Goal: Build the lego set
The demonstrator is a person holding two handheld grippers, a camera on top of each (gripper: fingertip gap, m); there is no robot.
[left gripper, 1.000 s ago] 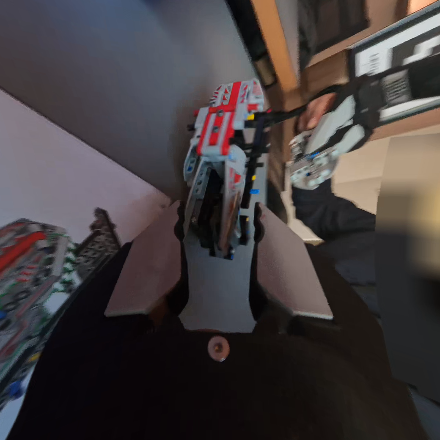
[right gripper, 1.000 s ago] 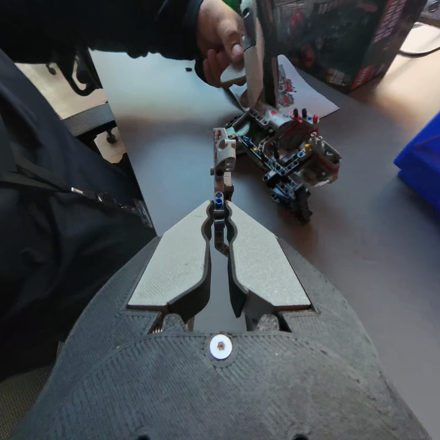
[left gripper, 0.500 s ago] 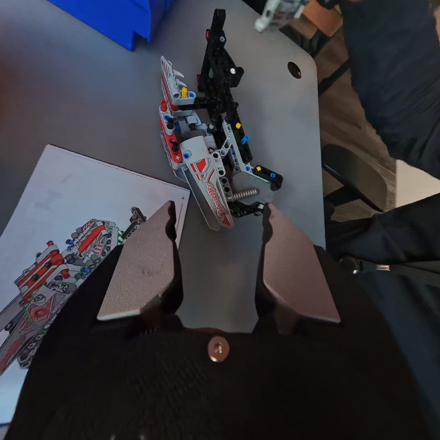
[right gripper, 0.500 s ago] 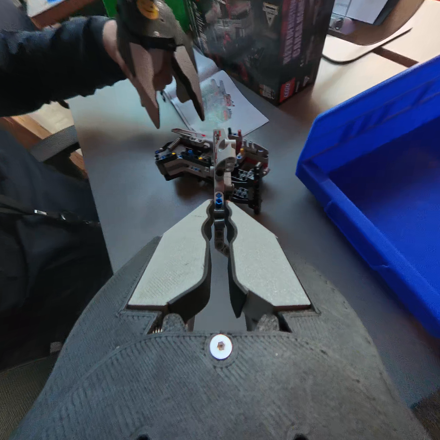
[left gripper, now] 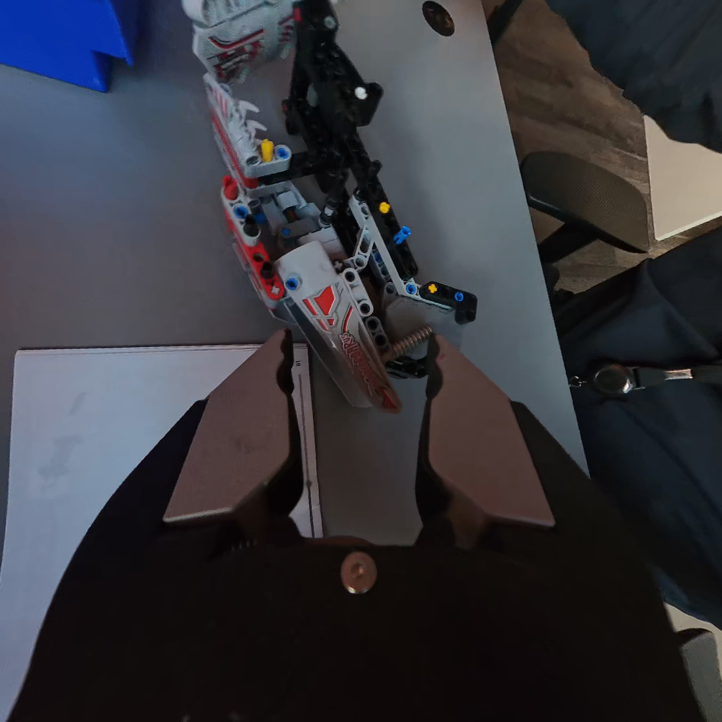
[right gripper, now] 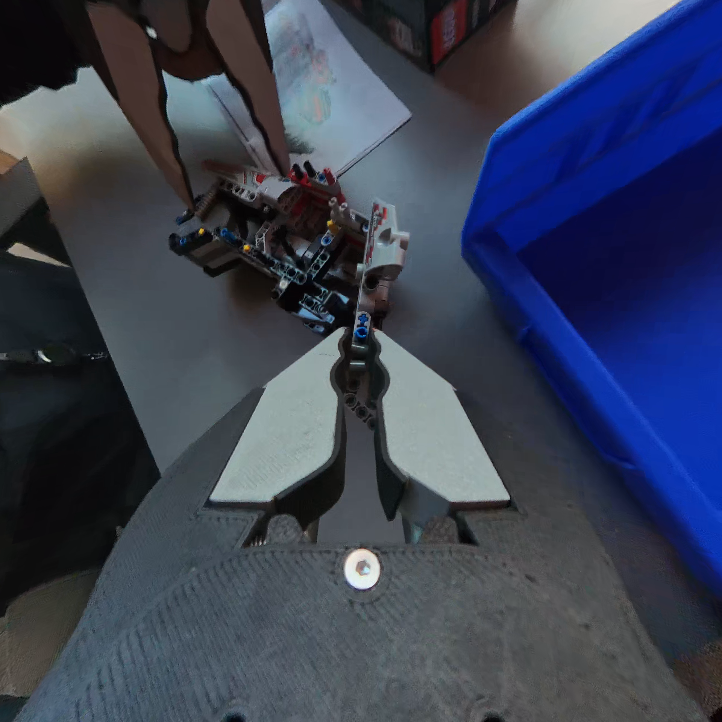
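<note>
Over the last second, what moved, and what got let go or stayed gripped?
The left tongs let go of the lego model: a second ago they held it in the air, now it lies on the table and they stand open, tips down around its near end. The right tongs came closer to the model, keeping their grip on the grey lego piece.

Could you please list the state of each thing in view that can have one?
left gripper: open, straddling the model's pointed end.
right gripper: shut on the panel piece.
panel piece: held upright beside the model.
lego model: lying on the table, partly built.
instruction booklet: open, flat.
blue bin: looks empty.
</note>
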